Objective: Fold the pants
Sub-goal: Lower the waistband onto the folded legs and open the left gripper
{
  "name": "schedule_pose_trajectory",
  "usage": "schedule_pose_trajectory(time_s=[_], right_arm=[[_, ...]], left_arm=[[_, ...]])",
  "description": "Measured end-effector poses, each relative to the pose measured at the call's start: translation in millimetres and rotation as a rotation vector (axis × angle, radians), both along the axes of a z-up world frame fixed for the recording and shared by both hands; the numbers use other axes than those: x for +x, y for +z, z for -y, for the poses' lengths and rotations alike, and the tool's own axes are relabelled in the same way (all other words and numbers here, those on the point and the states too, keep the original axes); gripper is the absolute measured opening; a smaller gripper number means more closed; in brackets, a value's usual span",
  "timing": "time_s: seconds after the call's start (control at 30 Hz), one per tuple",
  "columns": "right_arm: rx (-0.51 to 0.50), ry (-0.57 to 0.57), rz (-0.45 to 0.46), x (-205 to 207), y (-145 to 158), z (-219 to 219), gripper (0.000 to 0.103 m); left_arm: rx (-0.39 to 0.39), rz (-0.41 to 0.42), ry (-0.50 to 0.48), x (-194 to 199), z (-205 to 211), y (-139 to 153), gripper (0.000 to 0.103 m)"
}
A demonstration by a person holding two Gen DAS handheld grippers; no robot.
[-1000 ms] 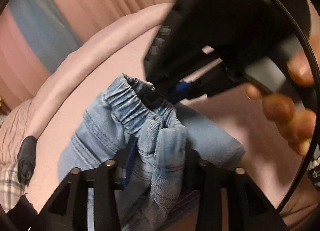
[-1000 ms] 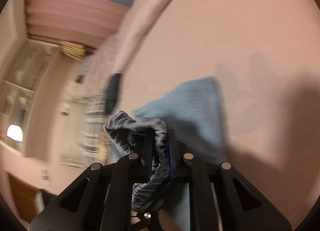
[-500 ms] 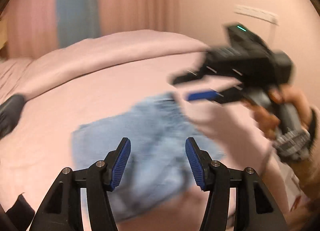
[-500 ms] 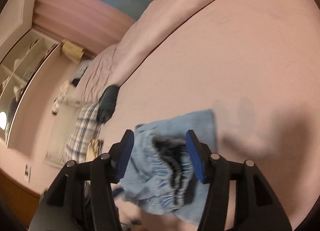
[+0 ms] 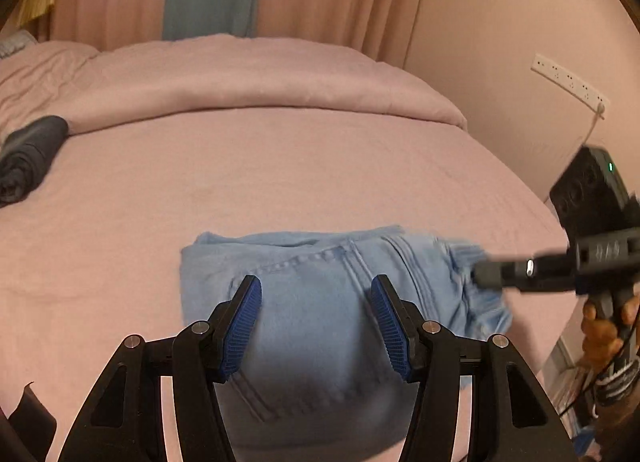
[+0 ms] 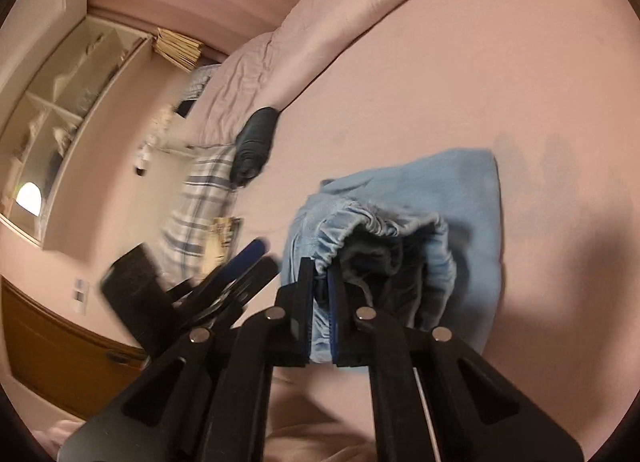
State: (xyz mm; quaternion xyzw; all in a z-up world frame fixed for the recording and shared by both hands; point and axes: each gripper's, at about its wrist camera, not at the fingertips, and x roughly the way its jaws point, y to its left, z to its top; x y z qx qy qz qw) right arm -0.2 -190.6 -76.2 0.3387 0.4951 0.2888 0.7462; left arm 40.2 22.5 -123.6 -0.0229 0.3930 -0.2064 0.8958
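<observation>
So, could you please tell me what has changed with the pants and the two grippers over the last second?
The left hand-held gripper let go of the bunched denim, drew back, and its jaws are opening with nothing pinched between them. The right hand-held gripper released the elastic waistband briefly, then clamped it again. The pants stayed folded on the pink bed, and the dark bundle stayed put.

The near end of the folded light-blue denim pants (image 5: 320, 302) runs off the left wrist view's bottom edge, and the black right gripper (image 5: 486, 276) is motion-blurred.
</observation>
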Motion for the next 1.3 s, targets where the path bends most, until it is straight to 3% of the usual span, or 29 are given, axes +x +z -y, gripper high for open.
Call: schedule_pose_trajectory(time_s=[0.13,0.2,0.27,0.33,0.47,0.67,0.77,0.8,0.87,0.97,1.17,1.3], right_arm=[[-0.068,0.006,-0.134,-7,-39,-4,0.007],[-0.132,-0.024,-0.155,-9,-55,-2,0.011],[-0.142,-0.045,-0.15,-10,-53,0,0.016],[-0.227,-0.036,-0.126,-10,-41,-4,0.02],[-0.424,-0.051,0.027,-9,4,-17,0.025],[-0.364,-0.001,0.17,6,32,-31,0.024],[-0.399,0.055,0.162,19,16,-56,0.022],[-0.447,0.062,0.136,28,0,-61,0.017],[-0.484,0.051,0.078,40,-25,-62,0.013],[-0.395,0.018,0.032,49,-42,-48,0.012],[-0.375,0.034,0.109,20,-9,-40,0.023],[-0.364,0.071,0.128,-9,4,-39,0.025]], left_arm=[[0.026,-0.167,-0.074,15,26,-41,0.061],[0.145,-0.13,-0.078,10,46,-57,0.062],[0.147,-0.099,-0.08,5,48,-56,0.062],[0.091,-0.132,-0.075,7,39,-54,0.062],[0.041,-0.144,-0.057,-3,30,-44,0.062],[0.042,-0.077,-0.088,-27,31,-26,0.062],[0.04,-0.129,-0.115,-29,37,-37,0.062],[0.05,-0.149,-0.129,-26,42,-44,0.062],[0.11,-0.119,-0.128,-31,51,-52,0.062],[0.114,-0.118,-0.124,-33,53,-50,0.063],[0.093,-0.122,-0.125,-35,48,-44,0.063],[0.091,-0.125,-0.129,-24,50,-45,0.063]])
